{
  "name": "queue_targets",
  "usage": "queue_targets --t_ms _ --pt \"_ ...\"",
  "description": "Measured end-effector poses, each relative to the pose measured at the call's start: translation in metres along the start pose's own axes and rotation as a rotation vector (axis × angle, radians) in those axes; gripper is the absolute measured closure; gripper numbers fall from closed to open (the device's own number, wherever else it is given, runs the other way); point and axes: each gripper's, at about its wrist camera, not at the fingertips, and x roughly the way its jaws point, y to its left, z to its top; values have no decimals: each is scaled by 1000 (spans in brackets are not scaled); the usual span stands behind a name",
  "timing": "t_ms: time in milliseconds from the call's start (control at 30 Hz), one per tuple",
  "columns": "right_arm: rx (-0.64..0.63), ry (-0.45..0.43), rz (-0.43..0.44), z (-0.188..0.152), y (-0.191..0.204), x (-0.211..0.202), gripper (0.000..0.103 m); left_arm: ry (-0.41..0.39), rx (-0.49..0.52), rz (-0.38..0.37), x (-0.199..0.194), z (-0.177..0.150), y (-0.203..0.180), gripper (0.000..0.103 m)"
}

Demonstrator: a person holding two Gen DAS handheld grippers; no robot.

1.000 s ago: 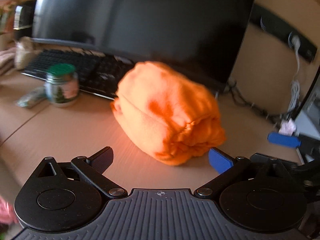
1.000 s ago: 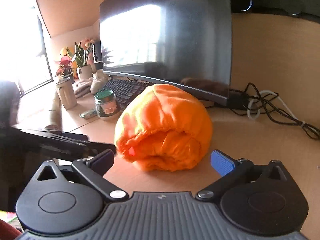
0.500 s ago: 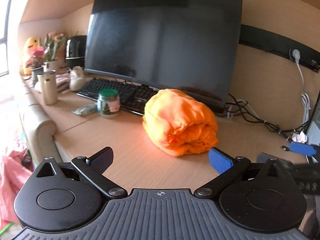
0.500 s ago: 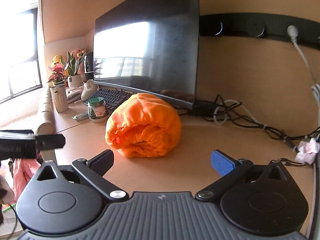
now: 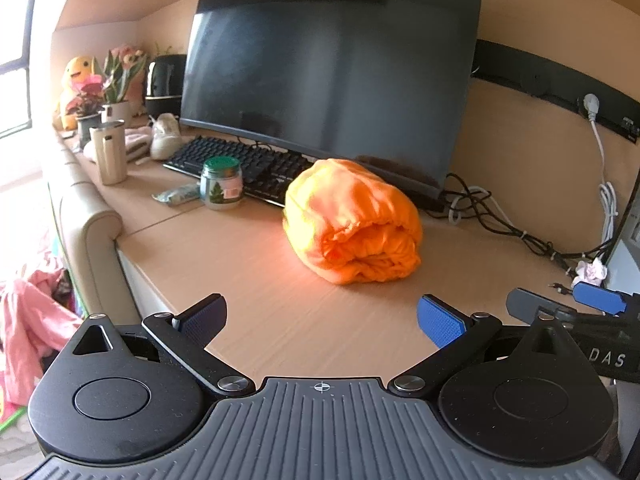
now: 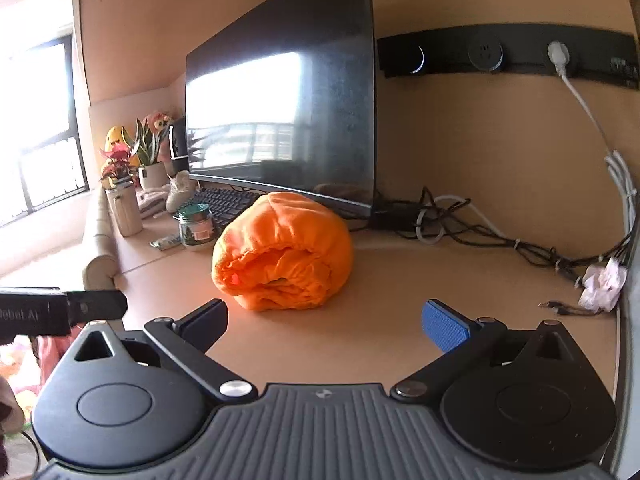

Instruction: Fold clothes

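Closest to me is my left gripper [image 5: 322, 320], fingers spread wide with nothing between them, hanging over the front edge of the wooden desk [image 5: 256, 280]. Same deal with my right gripper [image 6: 326, 320], fully released and empty. Each one peeks into the other's camera: the right one's body reads "DAS" in the left view, and the left one shows what looks like "obot.AI" in the right view, partly cut off.

Past the fingers, one orange garment [image 5: 352, 222] sits on the desk as a rolled-up bundle, layered end facing me, well apart from both grippers. It's in front of the monitor's right half, just beside the keyboard's right end.

Left of the bundle there's one glass jar [image 5: 222, 184] with a green lid; it has a tree picture and a small orange sticker, too blurry to read. A flat wrapper [image 5: 176, 196] lies next to it, print unreadable. One black keyboard [image 5: 240, 166] behind that, then one big dark monitor [image 5: 332, 80], screen off.

Far left: one beige tumbler [image 5: 109, 152], two potted plants, one yellow plush toy [image 5: 76, 80]. Far right: a tangle of black cables [image 5: 500, 220], and one white plug [image 6: 558, 54] in the black wall socket strip [image 6: 500, 54].
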Motion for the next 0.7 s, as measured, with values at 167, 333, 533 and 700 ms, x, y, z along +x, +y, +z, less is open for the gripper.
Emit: queue_targets --t_ms 167,333,533,700 --pt "29 6 14 -1 -5 4 0 2 -3 25 -2 0 -2 0" --pt "11 -1 29 -1 -4 4 0 -3 14 22 1 2 -7 0" --pt "-25 19 31 -3 3 7 0 18 16 8 7 2 -10 0" --pt "-17 42 29 -5 2 11 0 46 8 7 9 -2 -11 0"
